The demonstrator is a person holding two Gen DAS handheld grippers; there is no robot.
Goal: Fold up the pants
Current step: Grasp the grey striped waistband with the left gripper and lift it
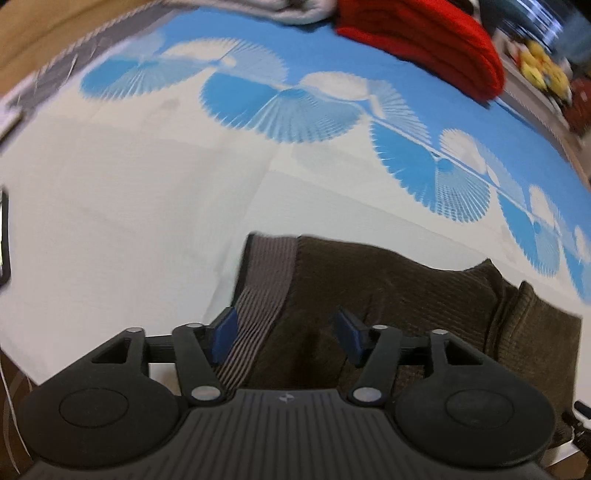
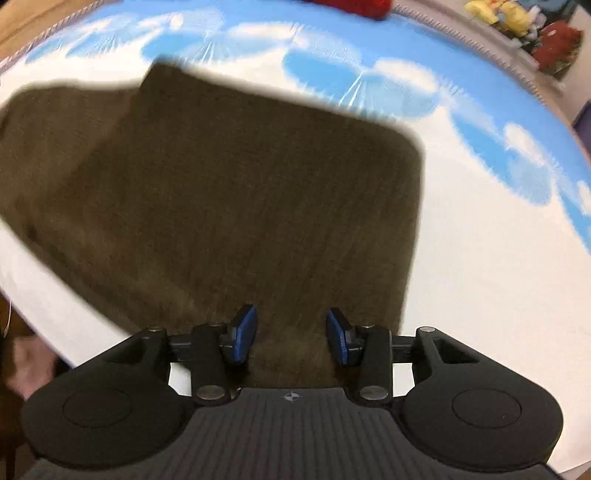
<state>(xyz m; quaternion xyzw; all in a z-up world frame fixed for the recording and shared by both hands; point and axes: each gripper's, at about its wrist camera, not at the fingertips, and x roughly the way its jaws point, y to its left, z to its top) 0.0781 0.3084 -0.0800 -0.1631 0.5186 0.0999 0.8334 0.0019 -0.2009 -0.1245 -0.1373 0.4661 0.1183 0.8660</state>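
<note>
The left claw [image 1: 286, 334] stands wide apart, released, its blue-padded fingers [image 1: 223, 334] on either side of the near edge of the dark brown ribbed-knit pants [image 1: 388, 284]; the left pad sits just beside the grey striped elastic waistband [image 1: 264, 280], which shows turned outward at the garment's left end, and whether either pad actually touches the cloth cannot be told. The right claw [image 2: 291, 338] is also released, its blue pads spread a little less widely, with a narrow tongue of the same brown pants [image 2: 221, 192] running between them toward the black body of the tool; the fabric lies in the gap but the pads are not closed on it. From the right wrist view the pants lie spread as a broad, roughly rectangular folded slab, with a second layer offset to the left, all somewhat blurred. They rest on a white sheet printed with blue fan-shaped patterns [image 1: 129, 177] that covers the worktop. At the far edge of that sheet lies a folded red knitted garment [image 1: 424, 40], beside a pale grey cloth [image 1: 299, 11], well apart from the pants. A small round emblem is moulded on each tool's ribbed body; no readable writing shows anywhere.
</note>
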